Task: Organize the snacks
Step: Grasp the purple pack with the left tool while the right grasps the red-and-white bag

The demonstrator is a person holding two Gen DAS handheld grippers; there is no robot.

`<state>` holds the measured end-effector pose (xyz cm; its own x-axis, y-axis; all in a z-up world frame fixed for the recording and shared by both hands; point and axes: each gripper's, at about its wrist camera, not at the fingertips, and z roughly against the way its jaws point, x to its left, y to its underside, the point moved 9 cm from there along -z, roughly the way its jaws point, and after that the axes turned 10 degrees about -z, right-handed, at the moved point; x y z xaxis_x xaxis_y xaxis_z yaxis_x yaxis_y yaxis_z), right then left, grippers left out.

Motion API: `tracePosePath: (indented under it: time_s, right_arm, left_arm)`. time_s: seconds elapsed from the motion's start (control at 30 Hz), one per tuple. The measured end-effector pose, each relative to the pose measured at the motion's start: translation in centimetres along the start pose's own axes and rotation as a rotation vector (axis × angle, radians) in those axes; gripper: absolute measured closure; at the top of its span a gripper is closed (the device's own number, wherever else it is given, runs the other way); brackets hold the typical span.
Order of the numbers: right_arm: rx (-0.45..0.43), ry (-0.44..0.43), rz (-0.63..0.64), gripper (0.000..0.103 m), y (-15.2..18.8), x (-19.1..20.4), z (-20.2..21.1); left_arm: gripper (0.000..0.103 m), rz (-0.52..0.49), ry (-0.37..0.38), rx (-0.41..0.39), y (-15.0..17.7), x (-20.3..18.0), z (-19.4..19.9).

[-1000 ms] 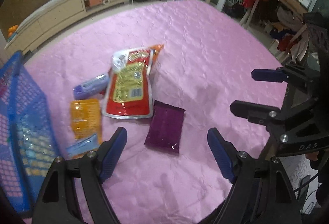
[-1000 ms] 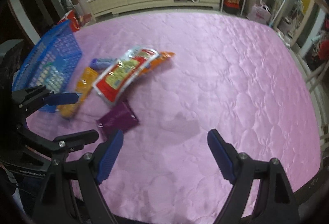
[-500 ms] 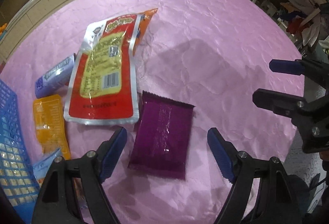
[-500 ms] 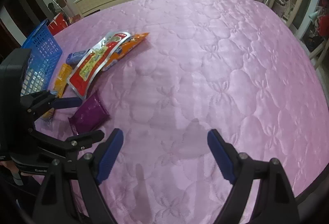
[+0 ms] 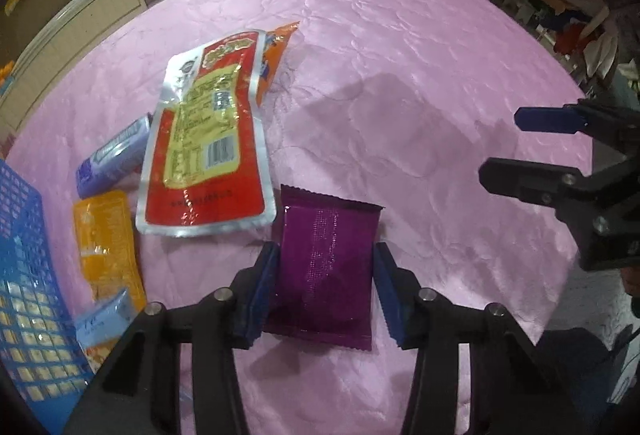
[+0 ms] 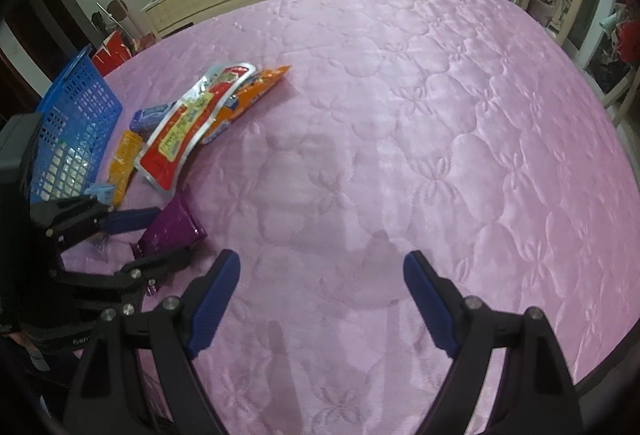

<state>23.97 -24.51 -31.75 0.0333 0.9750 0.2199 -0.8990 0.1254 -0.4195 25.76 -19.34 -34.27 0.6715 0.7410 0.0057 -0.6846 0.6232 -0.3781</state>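
Pink quilted bedspread (image 6: pixel 420 139) covers the whole work surface, with a blue plastic basket (image 6: pixel 76 123) at its left edge and loose snacks beside it. Nearest the front edge lies the purple snack packet (image 5: pixel 326 267), flat, its long sides flanked by the left gripper (image 5: pixel 324 291), whose blue pads sit narrowed right against it; whether they already pinch is hard to tell. The packet looks light, soft and glossy, likely slippery, so a hold across its middle width seems safest. Close by lies the red-and-yellow pouch (image 5: pixel 208 139). The right gripper (image 6: pixel 320 299) hangs wide and empty over bare quilt.
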Motion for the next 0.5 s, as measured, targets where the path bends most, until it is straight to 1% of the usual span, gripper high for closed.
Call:
tracePosePath:
  time_s: [0.17,0.37,0.47,0.5]
  right_arm:
    - [-0.006,-0.021,0.010,0.016,-0.9,1.7,0.4]
    - [-0.027,-0.051,0.033,0.016,-2.8,4.0,0.7]
    - [-0.032,-0.078,0.027,0.016,-4.1,5.2,0.6]
    - [-0.037,-0.090,0.025,0.016,-4.5,5.7,0.6]
  left_arm:
    - [0.058,0.030,-0.014,-0.050,0.9,0.8,2.6]
    - [0.058,0.076,-0.099,-0.145,0.5,3.4,7.1]
    - [0.058,0.119,-0.172,-0.193,-0.2,6.1,9.2]
    - [0.058,0.129,-0.185,-0.201,-0.4,6.5,9.5]
